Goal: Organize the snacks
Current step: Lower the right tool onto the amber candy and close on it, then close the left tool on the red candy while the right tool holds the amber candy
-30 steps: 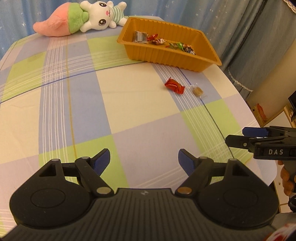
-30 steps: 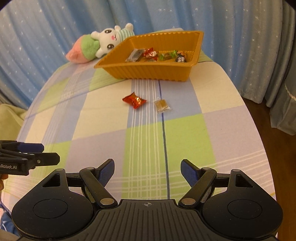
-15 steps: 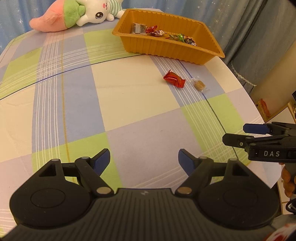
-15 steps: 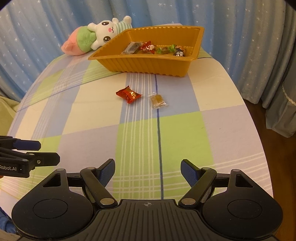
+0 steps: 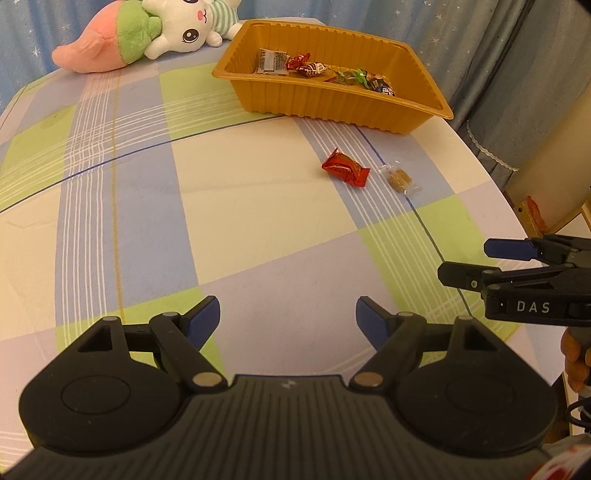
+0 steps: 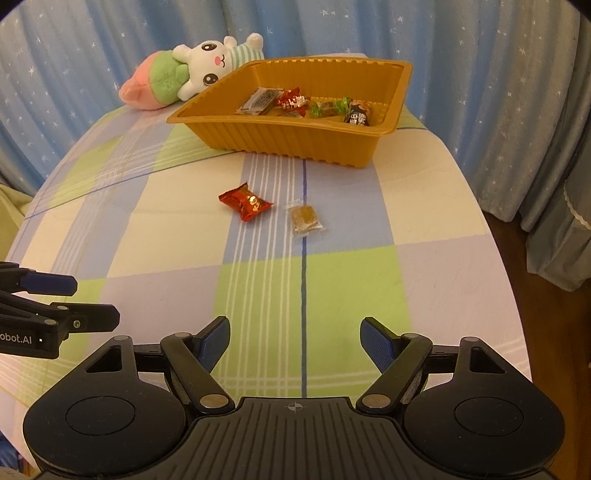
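An orange tray (image 5: 332,107) (image 6: 295,144) at the far side of the table holds several wrapped snacks. A red wrapped candy (image 5: 345,168) (image 6: 245,201) and a small clear packet with a brown sweet (image 5: 399,178) (image 6: 304,218) lie on the checked cloth in front of the tray. My left gripper (image 5: 288,317) is open and empty, low over the near part of the table. My right gripper (image 6: 295,338) is open and empty, well short of the two loose snacks. Each gripper shows at the edge of the other's view.
A plush rabbit with a pink and green body (image 5: 147,33) (image 6: 184,77) lies left of the tray at the table's back. Blue starred curtains (image 6: 480,55) hang behind. The table edge curves down on the right (image 6: 495,258), with floor beyond.
Both grippers have moved forward toward the tray and loose snacks, which now look larger and nearer. Both stay open. The snacks have not moved.
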`<state>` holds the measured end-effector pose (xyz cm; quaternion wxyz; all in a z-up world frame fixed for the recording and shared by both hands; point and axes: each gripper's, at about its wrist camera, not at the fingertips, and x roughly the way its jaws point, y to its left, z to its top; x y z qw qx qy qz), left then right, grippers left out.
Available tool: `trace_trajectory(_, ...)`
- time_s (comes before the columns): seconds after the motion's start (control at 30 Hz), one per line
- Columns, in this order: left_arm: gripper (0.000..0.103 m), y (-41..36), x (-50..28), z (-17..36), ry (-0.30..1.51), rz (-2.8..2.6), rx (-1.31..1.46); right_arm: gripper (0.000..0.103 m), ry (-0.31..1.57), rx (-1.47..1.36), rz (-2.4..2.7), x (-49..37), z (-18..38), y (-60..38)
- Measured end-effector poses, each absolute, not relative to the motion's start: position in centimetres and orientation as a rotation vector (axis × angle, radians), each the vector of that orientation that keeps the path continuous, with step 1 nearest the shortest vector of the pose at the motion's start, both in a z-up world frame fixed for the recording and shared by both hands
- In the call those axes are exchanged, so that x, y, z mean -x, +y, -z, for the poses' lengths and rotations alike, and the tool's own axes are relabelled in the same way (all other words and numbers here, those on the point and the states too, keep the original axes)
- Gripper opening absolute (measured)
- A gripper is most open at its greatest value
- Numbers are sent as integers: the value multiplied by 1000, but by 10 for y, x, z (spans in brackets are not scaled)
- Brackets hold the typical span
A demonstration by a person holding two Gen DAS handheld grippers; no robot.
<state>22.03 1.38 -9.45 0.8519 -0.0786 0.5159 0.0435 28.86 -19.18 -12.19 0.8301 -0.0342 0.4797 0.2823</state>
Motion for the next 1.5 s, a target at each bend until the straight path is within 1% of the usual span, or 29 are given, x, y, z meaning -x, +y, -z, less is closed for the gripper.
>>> trace_trajectory(0.13, 79, 13, -225, 96, 1082, -100, 163, 78, 989, 97, -607, -296, 123, -188)
trace_trajectory(0.2, 79, 13, -229, 96, 1080, -105, 164, 76, 970, 111, -612, -299, 124, -185)
trace_trajectory(0.27, 79, 13, -232, 97, 1077, -110, 164, 66, 954, 125, -623, -303, 126, -182)
trace_trajectory(0.3, 79, 13, -233, 97, 1075, -113, 164, 65, 948, 132, -629, -306, 127, -180)
trace_trajectory(0.37, 79, 12, -237, 98, 1072, -118, 163, 59, 931, 143, -636, -310, 129, -176)
trace_trajectory(0.57, 79, 11, -245, 101, 1065, -134, 161, 50, 882, 181, -648, -328, 135, -165)
trace_trajectory(0.8, 79, 8, -258, 105, 1058, -135, 160, 47, 850, 253, -681, -347, 146, -149)
trace_trajectory(0.9, 78, 5, -265, 106, 1053, -125, 156, 43, 841, 269, -701, -352, 150, -143)
trace_trajectory(0.97, 77, 3, -269, 107, 1051, -117, 155, 37, 840, 282, -714, -355, 153, -140)
trace_trajectory(1.0, 77, 2, -272, 108, 1050, -111, 153, 35, 839, 287, -719, -356, 154, -139)
trace_trajectory(1.03, 76, 2, -274, 108, 1048, -107, 151, 31, 833, 286, -724, -357, 155, -138)
trace_trajectory(1.07, 73, 1, -276, 109, 1047, -103, 150, 23, 829, 288, -727, -359, 155, -138)
trace_trajectory(1.23, 69, -5, -291, 111, 1040, -70, 151, 23, 836, 257, -687, -368, 155, -148)
trace_trajectory(1.37, 62, -13, -305, 113, 1027, -19, 148, 23, 855, 203, -635, -377, 153, -165)
trace_trajectory(1.5, 61, -22, -323, 116, 1020, 11, 147, 23, 868, 162, -603, -382, 152, -179)
